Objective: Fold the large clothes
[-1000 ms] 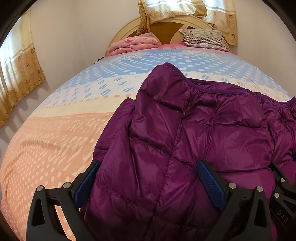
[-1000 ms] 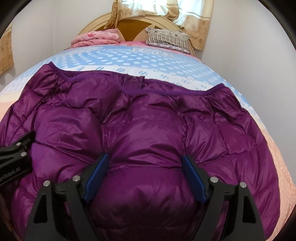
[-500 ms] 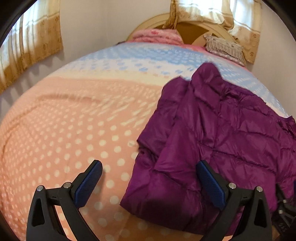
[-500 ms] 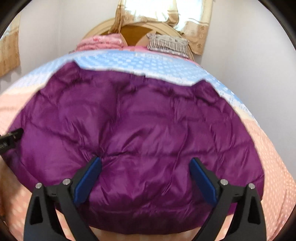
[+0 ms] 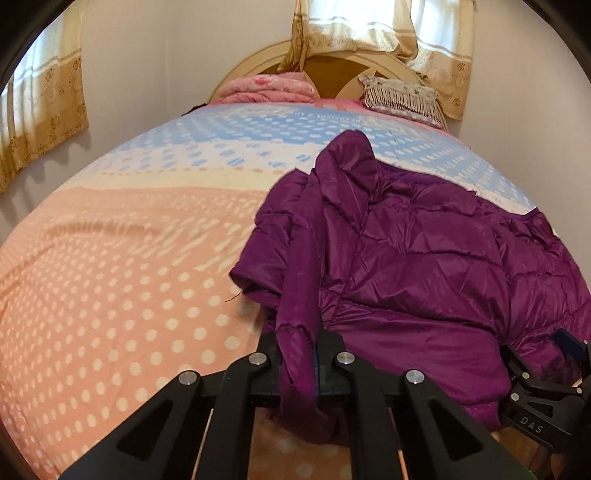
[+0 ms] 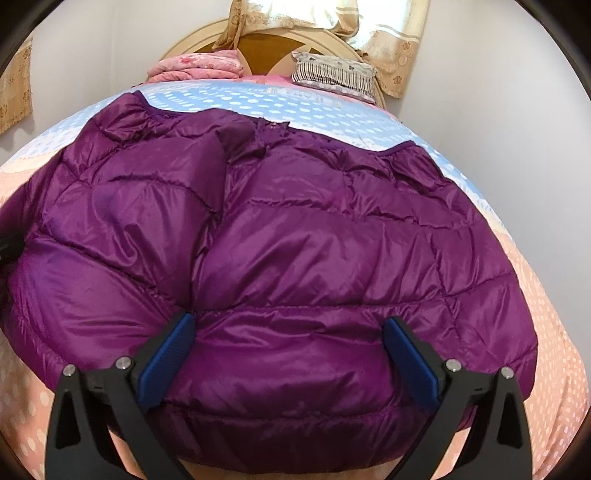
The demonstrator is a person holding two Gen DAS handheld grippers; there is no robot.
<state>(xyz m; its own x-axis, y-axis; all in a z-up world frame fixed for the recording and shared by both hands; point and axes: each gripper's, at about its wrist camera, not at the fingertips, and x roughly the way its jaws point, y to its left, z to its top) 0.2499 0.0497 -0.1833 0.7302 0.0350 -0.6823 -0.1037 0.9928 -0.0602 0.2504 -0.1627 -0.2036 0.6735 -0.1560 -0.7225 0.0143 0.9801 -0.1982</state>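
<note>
Nearest the left camera, the left hand-held gripper (image 5: 308, 360) is clenched on a fold of the purple jacket (image 5: 424, 258), the cloth rising between its closed fingers and draping down over them. At that view's lower right edge a black part of the right hand-held gripper (image 6: 288, 354) shows, with the white letters "DAS" readable on it. In the right camera that gripper's jaws stand wide and are opening; its blue pads (image 6: 168, 356) flank the jacket's near quilted edge without pressing it. The jacket lies spread on the bed (image 5: 122, 280), on the right half as the left camera sees it, one flap folded up along its left side. Beyond it the dotted cover runs from peach to blue. At the far end lie a pink quilt (image 5: 267, 86) and a striped pillow (image 5: 400, 96) against the headboard (image 6: 284, 40), with curtains (image 5: 373, 27) above.
</note>
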